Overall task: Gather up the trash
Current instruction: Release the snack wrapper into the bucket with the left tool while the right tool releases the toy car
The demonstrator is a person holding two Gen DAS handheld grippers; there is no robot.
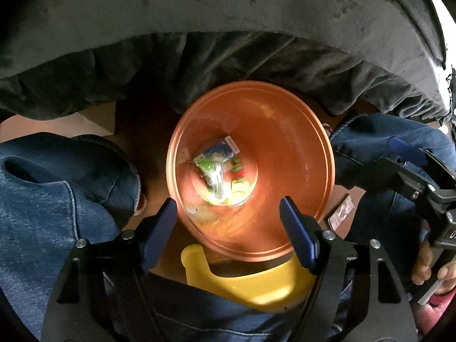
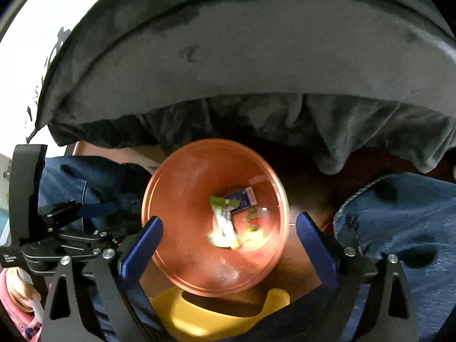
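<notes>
An orange bin [image 1: 287,142] stands on the floor between a seated person's legs. Several crumpled wrappers [image 1: 218,168], green, blue and white, lie at its bottom. My left gripper [image 1: 228,202] hangs open over the bin's near rim, pointing steeply down, with nothing between its blue pads. The right gripper's blue finger [image 1: 404,148] shows at the right edge. In the right wrist view my right gripper [image 2: 229,218] is also open over the bin [image 2: 182,196], empty, above the wrappers [image 2: 228,222]. The left gripper's blue finger [image 2: 97,209] appears at the left.
A dark grey blanket [image 1: 228,28] hangs over an edge behind the bin. Legs in blue jeans [image 1: 57,199] flank the bin on both sides. A yellow plastic seat [image 1: 250,279] lies below it. A small shiny rectangular piece [image 1: 340,212] rests on the brown floor to the bin's right.
</notes>
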